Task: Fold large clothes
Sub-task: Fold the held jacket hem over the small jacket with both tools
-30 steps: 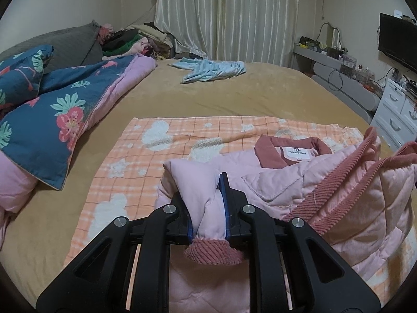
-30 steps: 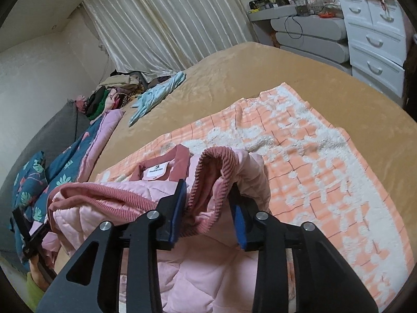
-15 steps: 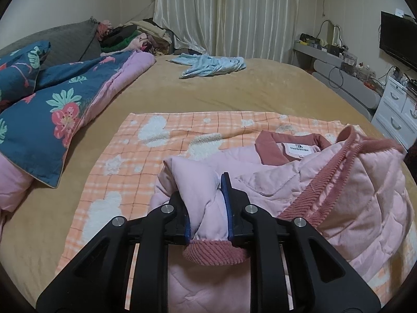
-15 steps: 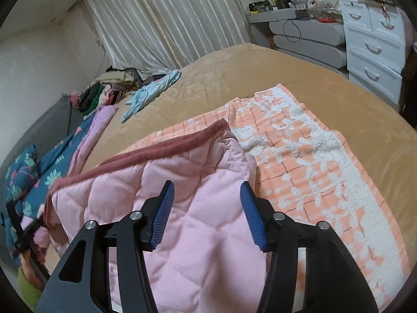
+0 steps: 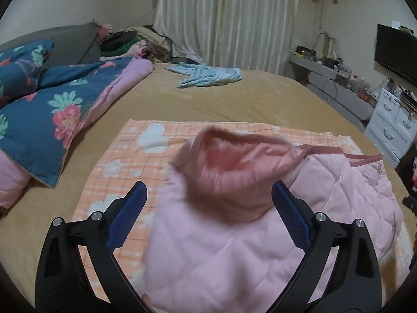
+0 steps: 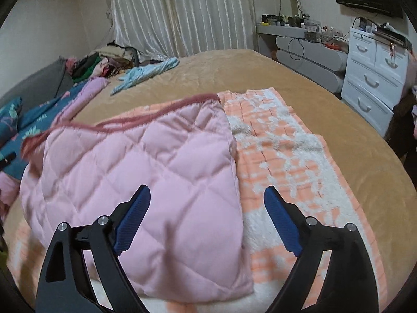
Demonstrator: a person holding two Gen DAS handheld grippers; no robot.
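**Q:** Briefly, which step of the fold does this figure show?

**A:** The release that ends a fold, by my reading. At left, the left gripper (image 5: 208, 216) has just been opening; its blue-padded jaws stand spread wide with nothing pinched. Ahead of them a blurred fold of the pale pink quilted jacket with dusty-rose ribbed trim (image 5: 234, 234) appears to be dropping free onto the rest of the garment. At right, the right gripper (image 6: 207, 219) has likewise just been opening; its jaws are spread, the left pad over the quilted panel, the right pad over the orange-and-white checked fleece blanket (image 6: 281, 156), neither pressing on anything.

**Q:** Where does the jacket lie?

**A:** Doubled over on the checked blanket, which is spread on the tan bedspread (image 5: 208, 99) near the bed's near edge. The jacket covers the blanket's near middle; the blanket's left and right margins show bare beside it. A blue floral quilt (image 5: 52, 104) lies along the bed's left edge, and a light blue garment (image 5: 208, 77) towards the far edge, well apart.

**Q:** What does the next move call for?

**A:** Probably a fresh grip on one side edge, each gripper taking a corner, then carrying that edge across. The padding is bulky, so the folded layers may spring open unless they are pressed flat.
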